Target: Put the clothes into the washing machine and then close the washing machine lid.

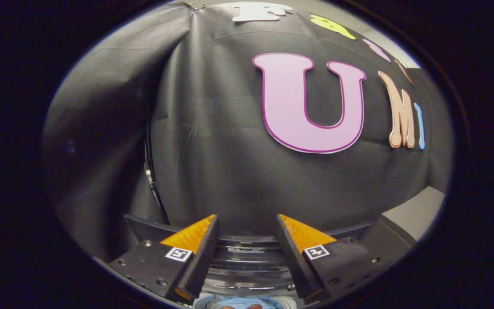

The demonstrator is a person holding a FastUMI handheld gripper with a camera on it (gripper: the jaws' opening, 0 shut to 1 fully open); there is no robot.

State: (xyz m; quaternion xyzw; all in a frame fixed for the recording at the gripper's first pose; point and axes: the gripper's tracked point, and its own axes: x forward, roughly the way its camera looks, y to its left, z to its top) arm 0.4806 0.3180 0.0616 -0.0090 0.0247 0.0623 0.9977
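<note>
Washing machine [247, 257]: seen between and below the fingers of the hand-held gripper; a round, glossy, ringed top or lid rim, partly hidden by the fingers. Whether the lid is raised or down, I cannot tell.
Clothes [240, 302]: a patch of pale blue fabric, just under the washing machine rim on the near side, at the base of the fingers; mostly cut off, shape not clear.
Hand-held gripper [247, 225]: fingers spread apart, nothing between them; tips stand above the washing machine rim, not touching it as far as I can tell.
Machine body [144, 225]: dark panel edges extend left and right of the washing machine rim, behind both fingers.
Booth wall [212, 141]: black cloth directly beyond the washing machine, hanging in folds, with a vertical seam to the left.
Room [414, 212]: a pale grey surface right of the washing machine, below the cloth's lower edge.
</note>
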